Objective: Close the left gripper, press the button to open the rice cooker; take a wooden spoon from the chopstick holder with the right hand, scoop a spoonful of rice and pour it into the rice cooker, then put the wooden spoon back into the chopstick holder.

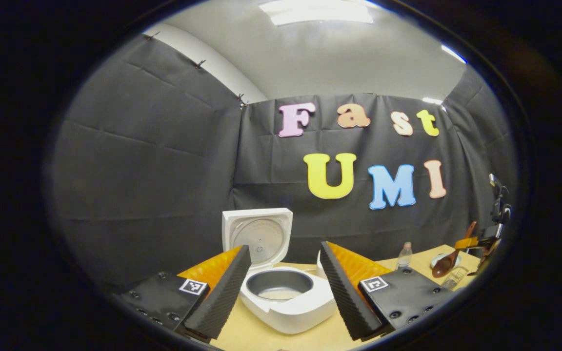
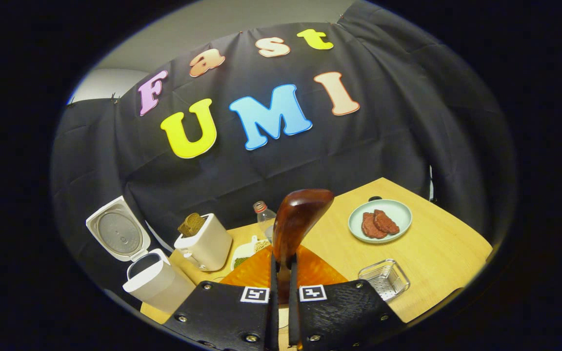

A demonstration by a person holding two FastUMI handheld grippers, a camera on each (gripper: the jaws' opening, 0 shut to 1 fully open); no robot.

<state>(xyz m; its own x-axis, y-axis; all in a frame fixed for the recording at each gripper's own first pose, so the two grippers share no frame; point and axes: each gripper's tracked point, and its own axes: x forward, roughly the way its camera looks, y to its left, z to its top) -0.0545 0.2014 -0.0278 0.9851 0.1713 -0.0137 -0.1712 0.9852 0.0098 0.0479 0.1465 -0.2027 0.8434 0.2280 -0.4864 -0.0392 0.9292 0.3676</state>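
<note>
The rice cooker (image 1: pixel 281 282) stands on the bench (image 1: pixel 247 336) with its lid (image 1: pixel 257 237) swung up and its inner pot (image 1: pixel 279 285) exposed, just ahead of the left tool (image 1: pixel 283 282), whose fingers are spread wide with nothing between them. The right tool (image 2: pixel 281 273) is clamped narrow on the handle of the wooden spoon (image 2: pixel 298 219), bowl raised above the bench. A plate (image 2: pixel 380 222) holding reddish slices and a clear tray (image 2: pixel 383 279) sit to that tool's right, a toaster (image 2: pixel 205 246) to its left.

You are seeing a pale green round plate (image 2: pixel 398 210) of reddish meat slices (image 2: pixel 379 223) sitting on the light wooden table (image 2: pixel 437 253), a clear square container (image 2: pixel 383 279) lying near that plate, and a clear plastic bottle (image 2: pixel 263 216) and a white toaster (image 2: pixel 208 247) standing well apart from it.
</note>
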